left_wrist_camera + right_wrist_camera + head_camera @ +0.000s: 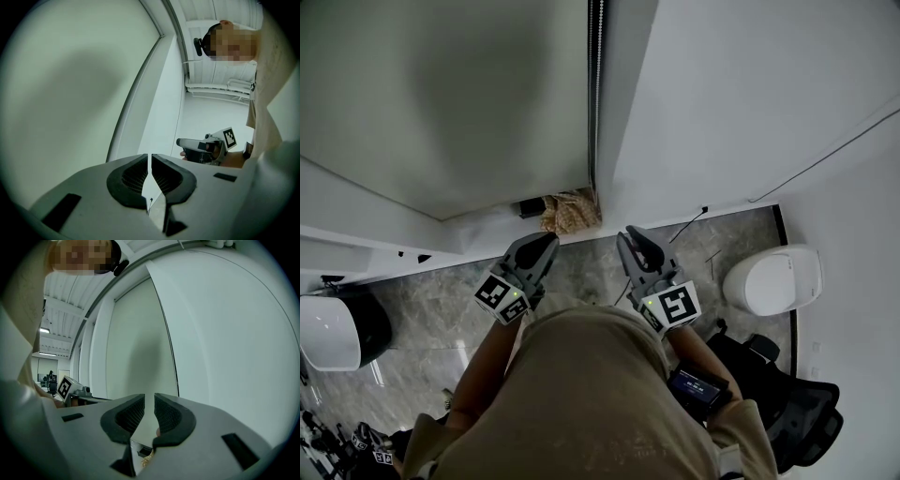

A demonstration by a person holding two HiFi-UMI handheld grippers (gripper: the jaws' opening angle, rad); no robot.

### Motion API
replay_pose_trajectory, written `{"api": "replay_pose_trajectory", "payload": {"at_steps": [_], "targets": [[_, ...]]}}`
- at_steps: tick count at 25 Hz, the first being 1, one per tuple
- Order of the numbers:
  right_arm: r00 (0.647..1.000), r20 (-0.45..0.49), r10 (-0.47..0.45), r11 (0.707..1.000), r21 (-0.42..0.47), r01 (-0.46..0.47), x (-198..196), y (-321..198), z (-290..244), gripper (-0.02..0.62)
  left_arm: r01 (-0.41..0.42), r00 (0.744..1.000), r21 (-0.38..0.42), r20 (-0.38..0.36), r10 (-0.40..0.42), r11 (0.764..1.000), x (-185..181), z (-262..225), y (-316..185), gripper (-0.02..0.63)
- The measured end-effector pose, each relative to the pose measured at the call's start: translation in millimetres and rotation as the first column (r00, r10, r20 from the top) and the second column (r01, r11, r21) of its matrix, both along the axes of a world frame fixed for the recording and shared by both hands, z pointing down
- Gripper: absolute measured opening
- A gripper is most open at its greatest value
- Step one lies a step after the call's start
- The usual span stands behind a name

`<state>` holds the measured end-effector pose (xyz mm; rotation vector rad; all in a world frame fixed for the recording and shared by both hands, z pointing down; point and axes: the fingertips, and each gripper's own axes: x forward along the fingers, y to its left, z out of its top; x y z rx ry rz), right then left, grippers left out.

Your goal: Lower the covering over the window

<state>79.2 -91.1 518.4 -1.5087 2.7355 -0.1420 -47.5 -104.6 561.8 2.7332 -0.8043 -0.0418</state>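
Closest in, saw a tan shirt [591,394] filling the bottom of the head view, with a dark wrist device [698,389] strapped on the right forearm. Just beyond, held both tools level and side by side, apart from each other. Found the left gripper [547,240] closed down to a hairline slit, ribbed pads all but meeting, nothing clamped in them. Found the right gripper [634,234] set narrow, pads parted by a slim gap and gripping nothing.

Below the tools, looked onto a grey marbled floor [431,309]: a white rounded unit [773,279] to the right, a black chair [797,422] nearer on the same side, a black-and-white rounded thing [337,330] off to the left, and a thin cable [689,225] trailing toward the wall foot. Further on, at the wall foot ahead of the jaws, spotted a tan crumpled bundle [572,211] just beside a small black box [529,207].

Above those, traced a bead chain [596,94] hanging straight along the right edge of the covering [441,103], outside the right gripper's gap and off to the right of its pads in that tool's own view. Farthest, faced that pale covering hung flat ahead and to the left, lower edge down near a white ledge [356,239], with a soft grey shadow across its face. Right of the chain, met a plain white wall [741,103].
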Motion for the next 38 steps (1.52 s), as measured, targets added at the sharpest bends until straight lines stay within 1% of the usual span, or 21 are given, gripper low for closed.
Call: {"api": "replay_pose_trajectory", "payload": {"at_steps": [7, 13, 18, 21, 25, 27, 32, 35, 38], "targets": [[1.000, -0.001, 0.016, 1.000, -0.023, -0.016, 2, -2, 5, 0.054, -0.022, 1.000, -0.019, -0.002, 0.022, 1.000, -1, 5, -1, 0.017], [0.999, -0.003, 0.036, 0.998, -0.049, -0.036, -21, -21, 16, 0.054, -0.056, 0.998, -0.043, -0.009, 0.056, 0.997, -19, 14, -20, 0.018], [0.996, -0.014, 0.083, 0.994, -0.066, -0.084, -39, -42, 13, 0.054, -0.110, 0.994, -0.044, -0.006, 0.109, 0.993, -36, 12, -46, 0.018], [0.993, 0.002, 0.116, 0.992, -0.051, -0.116, -47, -53, 6, 0.054, -0.147, 0.989, -0.027, -0.001, 0.147, 0.989, -44, 6, -64, 0.017], [0.987, -0.015, 0.160, 0.984, -0.071, -0.161, -55, -70, 6, 0.054, -0.178, 0.984, -0.018, -0.014, 0.178, 0.984, -52, 1, -91, 0.018], [0.985, -0.024, 0.170, 0.983, -0.062, -0.172, -63, -77, 3, 0.054, -0.199, 0.980, -0.022, -0.024, 0.199, 0.980, -55, 1, -102, 0.018], [0.977, -0.034, 0.209, 0.976, -0.051, -0.211, -75, -95, -1, 0.054, -0.265, 0.964, -0.029, -0.031, 0.264, 0.964, -50, 5, -126, 0.018], [0.969, -0.035, 0.246, 0.968, -0.045, -0.248, -76, -103, -3, 0.054, -0.281, 0.960, -0.009, -0.026, 0.280, 0.960, -44, 2, -145, 0.019], [0.959, -0.045, 0.281, 0.958, -0.041, -0.283, -79, -106, -5, 0.054, -0.303, 0.953, 0.011, -0.023, 0.303, 0.953, -38, -6, -161, 0.032]]}}
